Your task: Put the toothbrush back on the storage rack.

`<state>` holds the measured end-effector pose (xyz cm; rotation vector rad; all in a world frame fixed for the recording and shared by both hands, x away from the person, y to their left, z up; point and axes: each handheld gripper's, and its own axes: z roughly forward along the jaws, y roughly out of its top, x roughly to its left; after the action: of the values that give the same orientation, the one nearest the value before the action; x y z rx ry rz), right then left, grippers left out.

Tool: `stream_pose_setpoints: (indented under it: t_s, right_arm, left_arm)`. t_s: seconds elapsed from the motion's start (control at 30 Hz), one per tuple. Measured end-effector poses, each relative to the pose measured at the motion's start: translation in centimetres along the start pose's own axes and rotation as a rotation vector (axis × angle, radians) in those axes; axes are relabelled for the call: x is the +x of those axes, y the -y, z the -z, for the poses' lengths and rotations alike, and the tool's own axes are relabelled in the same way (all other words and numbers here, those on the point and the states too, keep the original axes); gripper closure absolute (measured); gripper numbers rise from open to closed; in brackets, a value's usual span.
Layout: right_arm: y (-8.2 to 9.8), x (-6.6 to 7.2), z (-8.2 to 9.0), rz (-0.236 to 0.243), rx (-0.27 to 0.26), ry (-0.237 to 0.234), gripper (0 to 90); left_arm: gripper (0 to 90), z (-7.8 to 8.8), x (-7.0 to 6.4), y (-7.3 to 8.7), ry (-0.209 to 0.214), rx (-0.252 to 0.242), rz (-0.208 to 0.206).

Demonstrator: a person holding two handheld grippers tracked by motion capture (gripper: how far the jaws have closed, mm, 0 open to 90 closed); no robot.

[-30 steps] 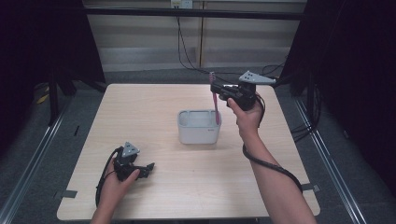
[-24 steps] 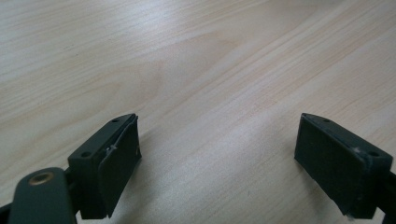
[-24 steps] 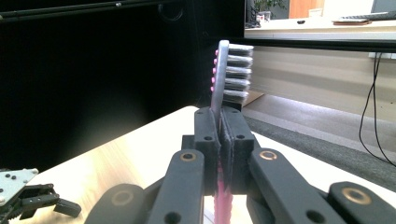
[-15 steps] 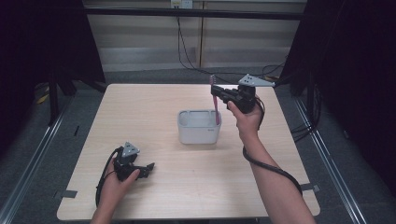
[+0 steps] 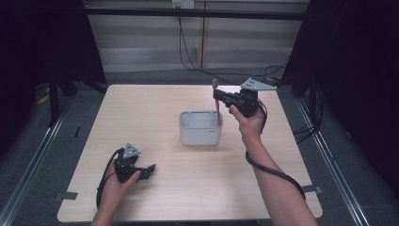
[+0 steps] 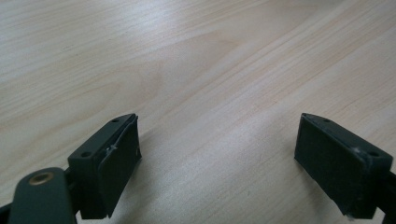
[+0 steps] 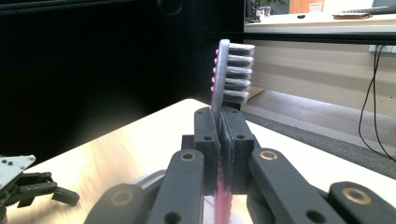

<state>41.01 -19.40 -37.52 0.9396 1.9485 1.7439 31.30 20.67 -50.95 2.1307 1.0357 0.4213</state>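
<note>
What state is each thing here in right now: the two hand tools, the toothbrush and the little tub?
Right tool: shut on the toothbrush.
Toothbrush: upright, bristles up, lower end in the tub.
Left tool: open, nothing between its jaws, low over the table.
Tub: upright on the table.

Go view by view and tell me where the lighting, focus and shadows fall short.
High view: the table is evenly lit, its surroundings nearly black, the picture soft. Left gripper view: the left gripper shows sharp pads casting soft shadows on the wood; the far grain blurs. Right gripper view: the toothbrush is fairly sharp, the near links of the right gripper blur, the left background is black.
</note>
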Motion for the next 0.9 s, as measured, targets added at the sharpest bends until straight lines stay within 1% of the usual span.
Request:
stream_pose_setpoints:
  t_s: [0.5,0.57,0.87,0.9]
  right_arm:
    - [1.3,-0.1,0.3,0.004,0.019,0.005,85.9]
    - [1.4,-0.1,0.4,0.003,0.020,0.007,85.9]
    - [2.0,-0.2,0.6,-0.006,0.028,0.011,85.9]
    - [2.1,-0.2,0.7,-0.006,0.031,0.012,85.9]
  left_arm:
    - [13.7,0.0,0.0,0.0,0.001,0.002,-0.002]
    - [13.7,0.0,0.0,0.0,0.000,-0.002,0.003]
    - [13.7,0.0,0.0,0.0,-0.001,0.003,-0.004]
    - [13.7,0.0,0.0,0.0,-0.001,-0.001,0.001]
